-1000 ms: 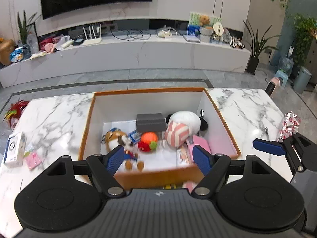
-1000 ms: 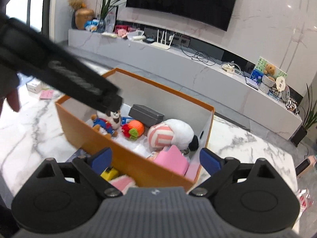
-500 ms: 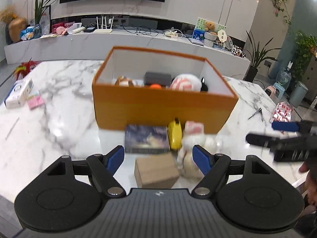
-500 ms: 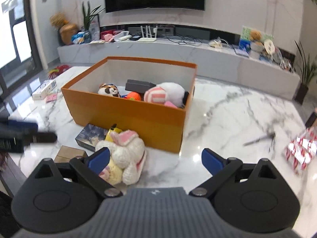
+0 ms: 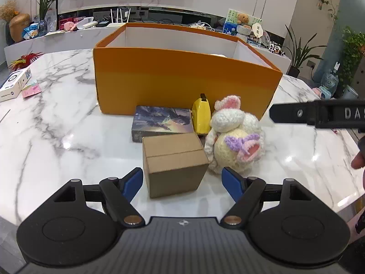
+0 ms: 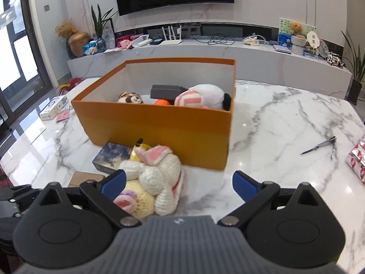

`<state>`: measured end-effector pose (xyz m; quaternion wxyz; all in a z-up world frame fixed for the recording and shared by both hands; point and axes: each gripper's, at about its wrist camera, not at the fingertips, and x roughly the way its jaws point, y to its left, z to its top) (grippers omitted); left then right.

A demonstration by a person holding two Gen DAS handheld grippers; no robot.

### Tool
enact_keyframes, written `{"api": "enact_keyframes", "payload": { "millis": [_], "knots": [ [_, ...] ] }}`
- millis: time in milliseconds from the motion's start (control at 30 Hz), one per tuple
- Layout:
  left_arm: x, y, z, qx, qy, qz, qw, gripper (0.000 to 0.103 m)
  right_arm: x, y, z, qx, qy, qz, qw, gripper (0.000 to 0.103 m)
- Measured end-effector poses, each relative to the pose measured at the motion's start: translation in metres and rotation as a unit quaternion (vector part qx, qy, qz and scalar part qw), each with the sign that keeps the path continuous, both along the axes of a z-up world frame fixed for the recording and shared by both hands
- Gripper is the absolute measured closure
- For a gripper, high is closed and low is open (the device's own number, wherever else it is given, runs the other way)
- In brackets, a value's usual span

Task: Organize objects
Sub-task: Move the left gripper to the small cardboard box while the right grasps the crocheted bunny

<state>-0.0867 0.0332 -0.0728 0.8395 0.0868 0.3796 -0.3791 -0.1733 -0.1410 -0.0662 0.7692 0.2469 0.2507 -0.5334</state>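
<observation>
Marble bench (image 5: 57,137) — my left fingers (image 5: 136,179) spread wide, empty, flanking the cardboard box (image 5: 174,163): light, stiff, squeeze its sides.

marble table (image 5: 68,137): orange box (image 5: 182,80), book (image 5: 162,122), cardboard box (image 5: 174,163), plush (image 5: 237,141).

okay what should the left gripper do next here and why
Probably ease the left gripper forward and close on the small cardboard box: its open jaws already flank the box, which sits outside the orange box.
</observation>
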Motion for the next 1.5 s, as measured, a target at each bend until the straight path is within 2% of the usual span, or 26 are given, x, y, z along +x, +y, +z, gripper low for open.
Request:
{"api": "enact_keyframes", "payload": {
  "millis": [133,467,600,867,1100,1500],
  "knots": [
    [0.004,-0.005,-0.005,0.002,-0.009,0.012,0.9999,0.013,0.004,-0.002,-0.006,0.004,0.005,0.007,1.000,0.003],
    [0.020,-0.001,-0.014,-0.015,0.005,0.035,0.9993,0.013,0.011,-0.004,-0.015,0.010,0.009,0.016,1.000,0.003],
    [0.025,0.000,-0.014,-0.014,-0.001,0.044,0.9989,0.013,0.015,-0.005,-0.020,0.012,0.014,0.022,1.000,0.003],
    [0.032,0.003,-0.014,-0.010,-0.012,0.060,0.9981,0.013,0.013,-0.012,-0.021,0.009,0.004,0.007,1.000,0.003],
    [0.038,0.005,-0.014,-0.014,-0.004,0.061,0.9980,0.013,0.009,-0.014,-0.020,0.011,0.001,0.001,1.000,0.001],
    [0.042,0.010,-0.014,-0.010,-0.007,0.066,0.9978,0.013,0.033,-0.020,-0.038,0.029,0.018,0.030,0.999,0.001]
  ]
}}
